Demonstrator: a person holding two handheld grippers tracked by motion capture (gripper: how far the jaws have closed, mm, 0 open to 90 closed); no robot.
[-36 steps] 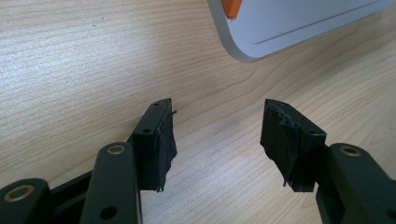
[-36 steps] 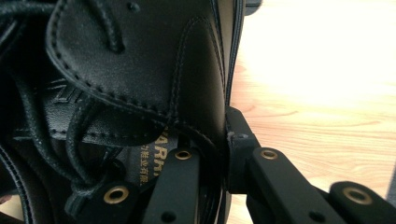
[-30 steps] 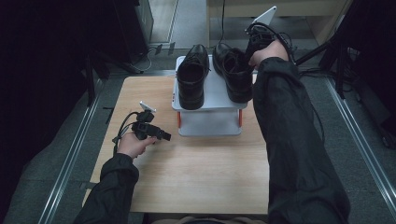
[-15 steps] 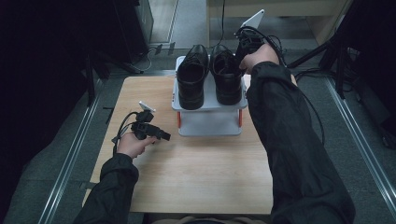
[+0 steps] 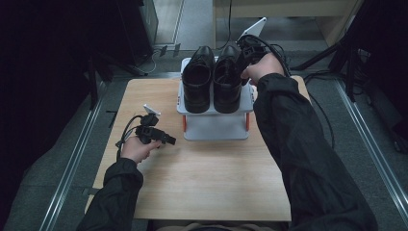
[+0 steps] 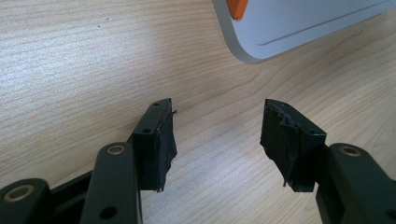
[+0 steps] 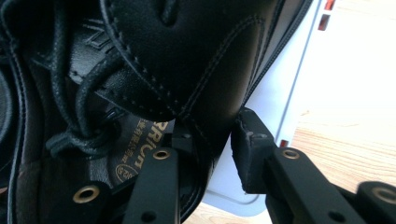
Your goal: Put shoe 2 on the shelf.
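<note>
My right gripper (image 7: 208, 154) has just been opening, its jaws slack astride the right shoe's (image 5: 228, 79) heel wall on the rack (image 5: 214, 127), so placing looks done and I should back out cleanly; left gripper (image 6: 217, 135) idles open.

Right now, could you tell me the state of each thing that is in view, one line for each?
Right shoe: upright on the rack, beside the left shoe, laces loose.
Left shoe: upright on the rack.
Rack: standing on the table.
Right gripper: jaws just opening, astride the right shoe's side wall.
Left gripper: open, empty, over the table.
</note>
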